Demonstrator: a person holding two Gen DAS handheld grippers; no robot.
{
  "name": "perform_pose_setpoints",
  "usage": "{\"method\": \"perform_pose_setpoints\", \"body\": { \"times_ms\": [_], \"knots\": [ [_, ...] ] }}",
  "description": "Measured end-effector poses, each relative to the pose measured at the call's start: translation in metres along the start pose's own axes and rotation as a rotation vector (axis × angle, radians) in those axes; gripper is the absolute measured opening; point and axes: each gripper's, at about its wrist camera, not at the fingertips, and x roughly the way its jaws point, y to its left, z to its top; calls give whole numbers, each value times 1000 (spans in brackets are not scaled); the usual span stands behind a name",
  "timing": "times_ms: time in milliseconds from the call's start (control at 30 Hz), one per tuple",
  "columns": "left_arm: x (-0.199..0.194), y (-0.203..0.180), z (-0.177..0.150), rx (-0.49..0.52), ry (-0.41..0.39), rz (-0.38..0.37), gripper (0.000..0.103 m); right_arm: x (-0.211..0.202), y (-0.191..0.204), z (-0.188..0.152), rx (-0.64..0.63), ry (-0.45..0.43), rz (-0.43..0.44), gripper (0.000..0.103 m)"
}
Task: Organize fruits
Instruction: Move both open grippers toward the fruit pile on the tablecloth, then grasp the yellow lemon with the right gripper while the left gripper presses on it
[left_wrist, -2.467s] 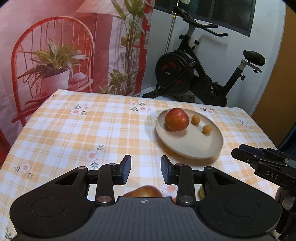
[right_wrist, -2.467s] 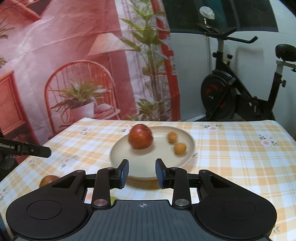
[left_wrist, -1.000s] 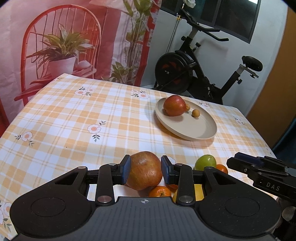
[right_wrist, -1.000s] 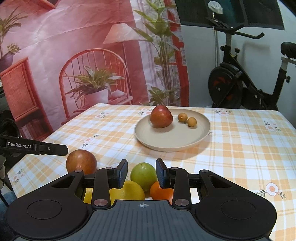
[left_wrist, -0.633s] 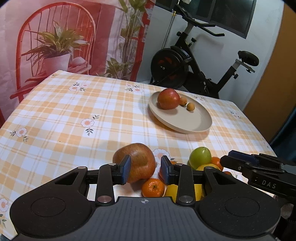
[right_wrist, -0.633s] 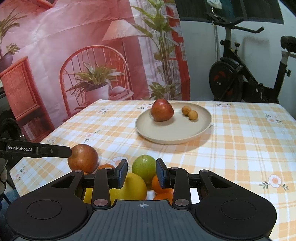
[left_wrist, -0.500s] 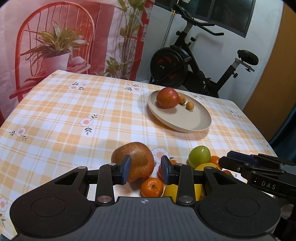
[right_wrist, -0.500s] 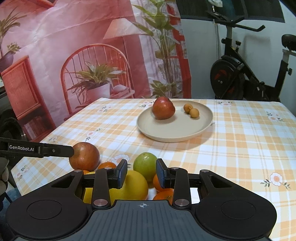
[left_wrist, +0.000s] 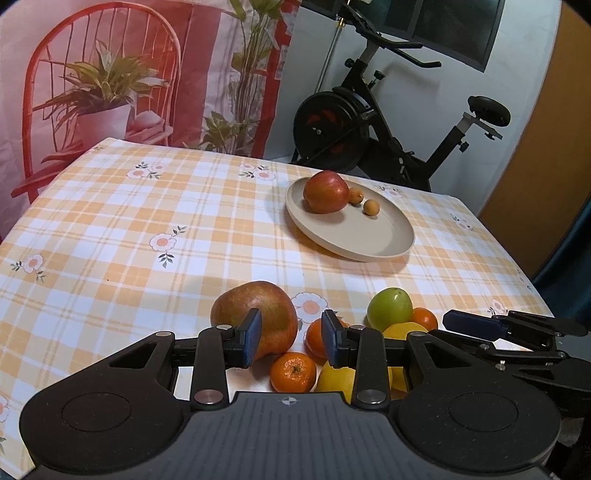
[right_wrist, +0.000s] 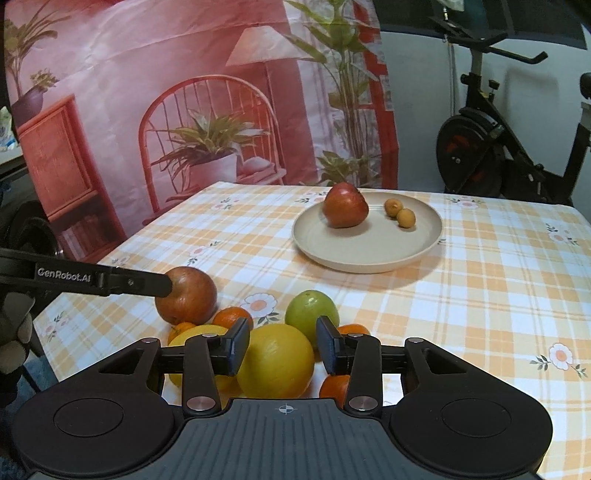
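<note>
A beige plate (left_wrist: 384, 236) (right_wrist: 424, 240) on the checked tablecloth holds a red apple (left_wrist: 325, 192) (right_wrist: 345, 209) and two small orange fruits (left_wrist: 370, 207) (right_wrist: 405, 218). Near the table's front edge lies a pile: a reddish-brown apple (left_wrist: 255, 312) (right_wrist: 186, 295), a green fruit (left_wrist: 389, 308) (right_wrist: 311, 310), tangerines (left_wrist: 293, 372) (right_wrist: 232, 318) and yellow fruits (left_wrist: 338, 376) (right_wrist: 275, 360). My left gripper (left_wrist: 290, 342) is open just behind the reddish-brown apple, left finger over it. My right gripper (right_wrist: 282, 347) is open above a yellow fruit.
An exercise bike (left_wrist: 373, 122) (right_wrist: 491, 147) stands behind the table. A printed backdrop (left_wrist: 110, 74) (right_wrist: 184, 110) with a red chair and plants hangs at the back left. The table's right edge (left_wrist: 517, 266) lies close to the fruit pile.
My left gripper has pulled back and to the right, so the reddish-brown apple now sits left of its gap instead of between the fingers. My right gripper has shifted slightly over the pile.
</note>
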Motion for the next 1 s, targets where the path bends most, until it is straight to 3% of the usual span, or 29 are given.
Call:
{"method": "perform_pose_setpoints", "body": {
  "times_ms": [1000],
  "knots": [
    [11, -9, 2, 12, 43, -44, 37, 5, -1, -13, -24, 87, 40, 41]
  ]
}}
